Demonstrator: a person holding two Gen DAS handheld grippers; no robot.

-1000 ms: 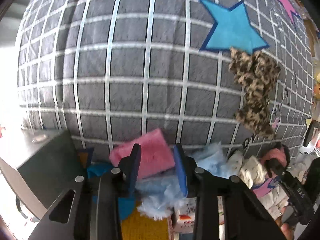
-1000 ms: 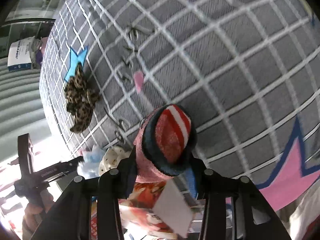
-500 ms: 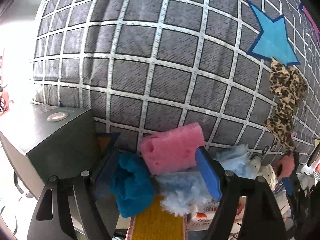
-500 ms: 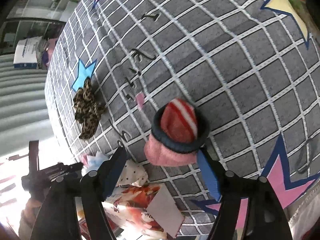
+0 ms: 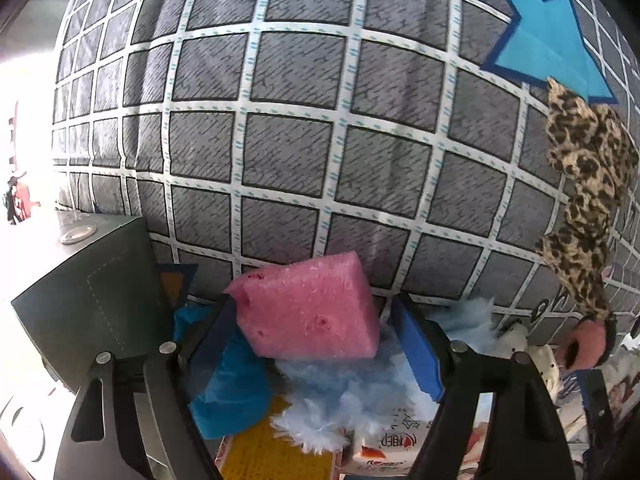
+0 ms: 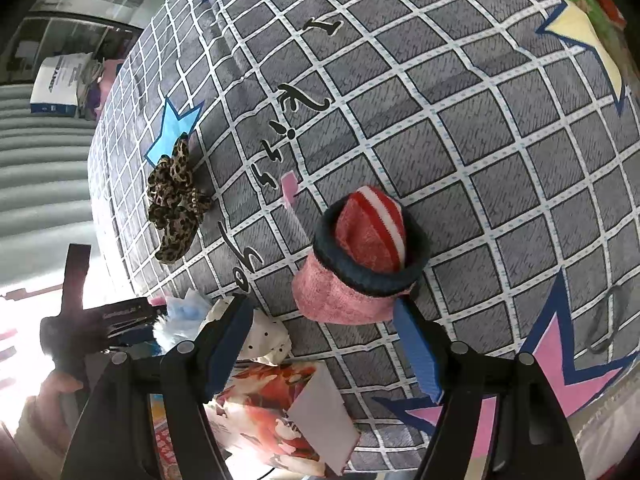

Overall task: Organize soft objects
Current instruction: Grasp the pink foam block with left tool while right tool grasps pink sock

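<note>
In the left wrist view the left tongs (image 5: 316, 344) stand wide, their jaws having just been opening; the pink sponge (image 5: 308, 310) sits between the blue pads (image 5: 418, 354) with a gap on each side, resting on a heap of light blue fluff (image 5: 344, 400) and a blue cloth (image 5: 228, 388). A dark grey box (image 5: 92, 284) stands just to the left. Beyond the sponge spreads the grey checked bedspread (image 5: 280, 120), with a leopard-print scrunchie (image 5: 584, 188) lying at the right, its upper end touching a printed blue star (image 5: 548, 40).

In the right wrist view the right tongs (image 6: 324, 344) are likewise open, having just been opening. The rolled pink sock (image 6: 360, 264), with dark cuff and red-and-white striped toe, lies on the bedspread just past the fingertips, free of both pads. Below the tongs lies a red printed packet (image 6: 272, 412). Farther off, to the left, lies the scrunchie.
</note>
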